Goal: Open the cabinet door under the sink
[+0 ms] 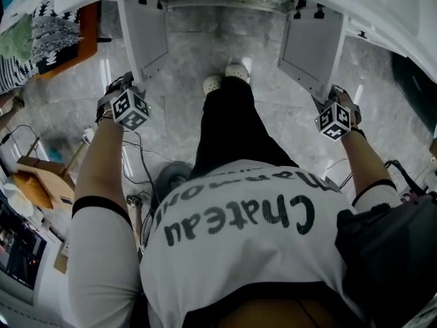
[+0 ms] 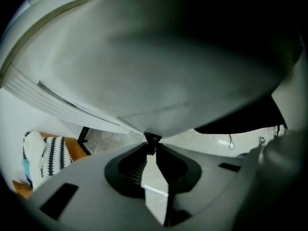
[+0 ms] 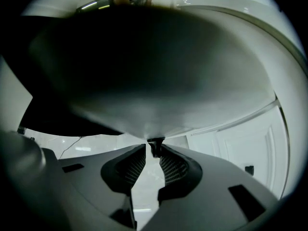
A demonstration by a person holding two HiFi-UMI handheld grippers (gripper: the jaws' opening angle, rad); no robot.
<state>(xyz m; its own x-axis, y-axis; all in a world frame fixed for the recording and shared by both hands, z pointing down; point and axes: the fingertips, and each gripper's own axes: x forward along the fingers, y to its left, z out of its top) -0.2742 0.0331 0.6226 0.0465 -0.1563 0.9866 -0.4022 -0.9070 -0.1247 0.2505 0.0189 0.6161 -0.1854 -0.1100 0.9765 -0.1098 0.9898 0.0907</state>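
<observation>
Both white cabinet doors under the sink stand swung out, the left door (image 1: 145, 36) and the right door (image 1: 307, 46). My left gripper (image 1: 125, 94) points down at the left door's outer edge. In the left gripper view this gripper (image 2: 152, 147) is shut on a small black handle (image 2: 152, 138) under the door (image 2: 159, 71). My right gripper (image 1: 336, 111) is at the right door's outer edge. In the right gripper view the right gripper (image 3: 155, 152) has a matching black handle (image 3: 155, 145) between its tips, a thin gap beside it, so the jaws stand open.
The person's legs and white shoes (image 1: 227, 77) stand on the grey marble floor (image 1: 191, 53) between the doors. The white sink counter rim (image 1: 382, 5) overhangs at top. Cables (image 1: 147, 157) and cardboard boxes (image 1: 41, 180) lie at left, beside a patterned cushion (image 1: 48, 33).
</observation>
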